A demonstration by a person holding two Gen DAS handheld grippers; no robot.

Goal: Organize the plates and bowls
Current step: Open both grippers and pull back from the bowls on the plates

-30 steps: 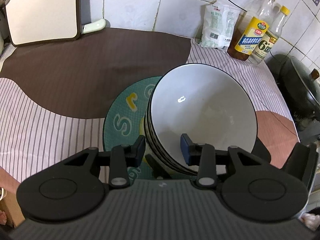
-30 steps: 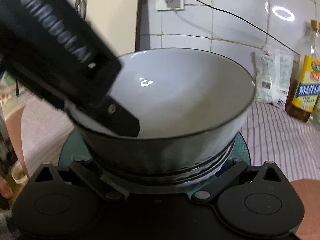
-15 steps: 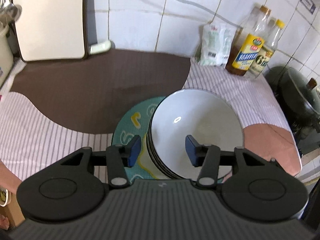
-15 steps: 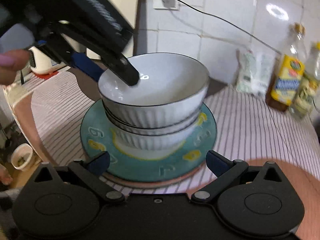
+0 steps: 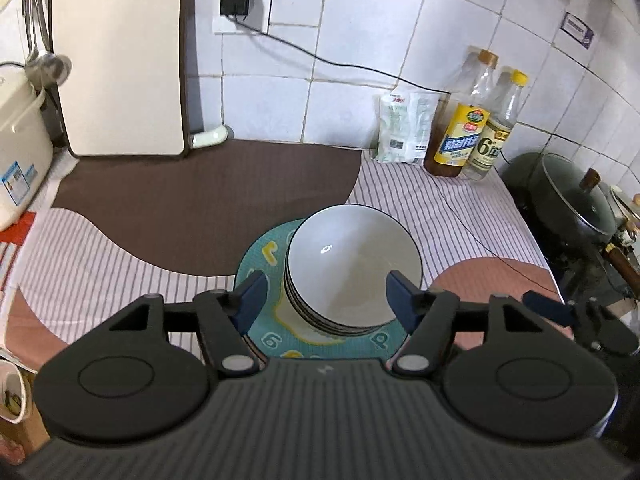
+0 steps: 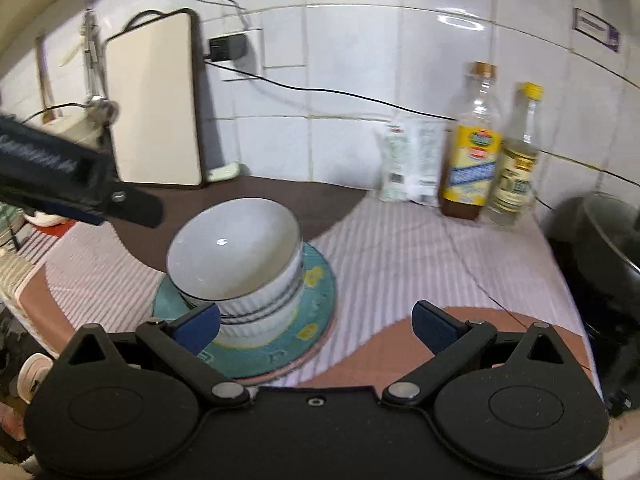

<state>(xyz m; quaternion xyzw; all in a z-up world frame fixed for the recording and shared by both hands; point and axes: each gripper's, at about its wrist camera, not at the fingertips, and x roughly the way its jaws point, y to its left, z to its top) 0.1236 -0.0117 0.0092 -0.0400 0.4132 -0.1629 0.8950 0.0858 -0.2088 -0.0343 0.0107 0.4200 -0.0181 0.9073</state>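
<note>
A stack of white bowls (image 5: 352, 268) with dark rims rests on a teal plate (image 5: 260, 256) with yellow letters, on the striped counter cloth. In the left wrist view my left gripper (image 5: 326, 300) hovers above the stack; its jaws are opening and nothing is pressed between them. In the right wrist view the bowls (image 6: 236, 256) and plate (image 6: 316, 304) lie lower left, and my right gripper (image 6: 316, 326) stands open and empty, raised above the counter. The left gripper's finger (image 6: 132, 206) reaches in from the left, above the stack.
A white cutting board (image 5: 120, 60) leans on the tiled wall at back left, beside a rice cooker (image 5: 16, 152). Two bottles (image 5: 476, 132) and a white packet (image 5: 404, 128) stand at back right. A lidded dark wok (image 5: 572, 196) sits at far right. A black cable (image 5: 360, 68) runs along the wall.
Both grippers have risen and drawn back from the bowl stack. The left jaws, which straddled the top bowl's rim, have spread wider and let it go. The right jaws have left the stack's sides.
</note>
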